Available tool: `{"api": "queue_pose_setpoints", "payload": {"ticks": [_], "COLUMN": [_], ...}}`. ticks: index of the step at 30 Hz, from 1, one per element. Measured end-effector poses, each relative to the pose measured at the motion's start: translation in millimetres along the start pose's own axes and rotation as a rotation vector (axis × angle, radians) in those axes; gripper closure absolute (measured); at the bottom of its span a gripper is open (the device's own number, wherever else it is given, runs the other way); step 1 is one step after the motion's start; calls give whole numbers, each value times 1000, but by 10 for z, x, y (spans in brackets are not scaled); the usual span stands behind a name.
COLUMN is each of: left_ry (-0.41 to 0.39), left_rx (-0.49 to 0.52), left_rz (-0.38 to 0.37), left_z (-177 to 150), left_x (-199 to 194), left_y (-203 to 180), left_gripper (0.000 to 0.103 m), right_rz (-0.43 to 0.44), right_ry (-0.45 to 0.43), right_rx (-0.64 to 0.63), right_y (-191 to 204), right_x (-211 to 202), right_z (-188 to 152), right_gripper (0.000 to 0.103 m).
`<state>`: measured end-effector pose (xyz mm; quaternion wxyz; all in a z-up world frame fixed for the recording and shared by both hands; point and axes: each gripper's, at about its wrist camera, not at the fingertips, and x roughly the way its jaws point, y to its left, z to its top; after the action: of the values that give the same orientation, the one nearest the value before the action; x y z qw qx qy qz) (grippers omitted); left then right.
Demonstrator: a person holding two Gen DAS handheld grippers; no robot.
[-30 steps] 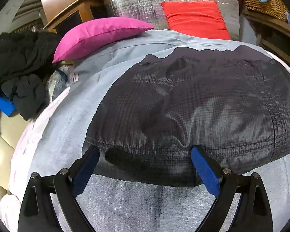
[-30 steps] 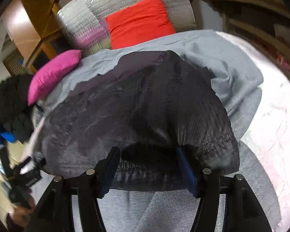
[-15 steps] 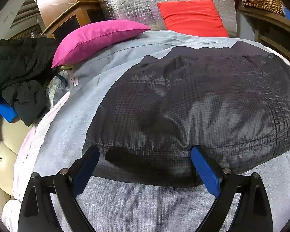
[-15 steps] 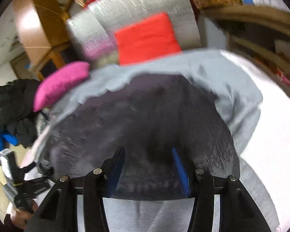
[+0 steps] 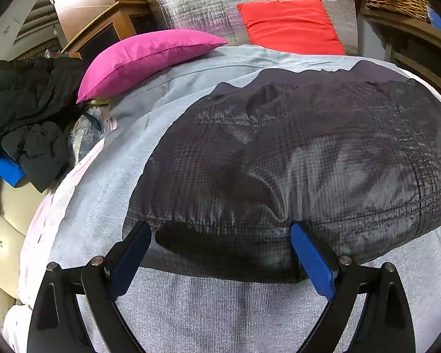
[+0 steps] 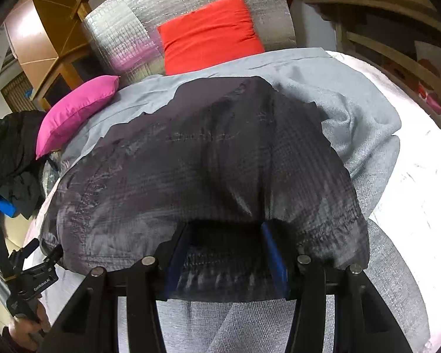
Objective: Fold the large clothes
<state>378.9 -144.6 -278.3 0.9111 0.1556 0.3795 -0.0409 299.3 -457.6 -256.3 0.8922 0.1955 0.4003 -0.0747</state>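
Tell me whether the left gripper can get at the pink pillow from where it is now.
Probably yes. The left gripper is open at the near hem of the dark jacket, gripping nothing. The pink pillow lies far-left with only grey blanket between.

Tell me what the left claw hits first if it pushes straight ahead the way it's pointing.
The left claw would meet the dark jacket first: its near hem already lies between the open blue fingers, over the grey blanket. The pink pillow lies farther back and to the left.
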Motion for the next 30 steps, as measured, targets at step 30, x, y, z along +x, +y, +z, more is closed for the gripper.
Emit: {"api": "queue_pose_setpoints", "payload": {"ticks": [30], "left_ry": [168], "left_rx": [-334], "left_rz": [-421], "left_z": [-179], "left_x": [-208], "left_y": [142], "left_gripper": [7], "right_rz": [438], "right_ry": [101], "right_rx": [455], "right_y": [-513], "right_x": [-275], "right_z": [-514], "right_gripper": [25]}}
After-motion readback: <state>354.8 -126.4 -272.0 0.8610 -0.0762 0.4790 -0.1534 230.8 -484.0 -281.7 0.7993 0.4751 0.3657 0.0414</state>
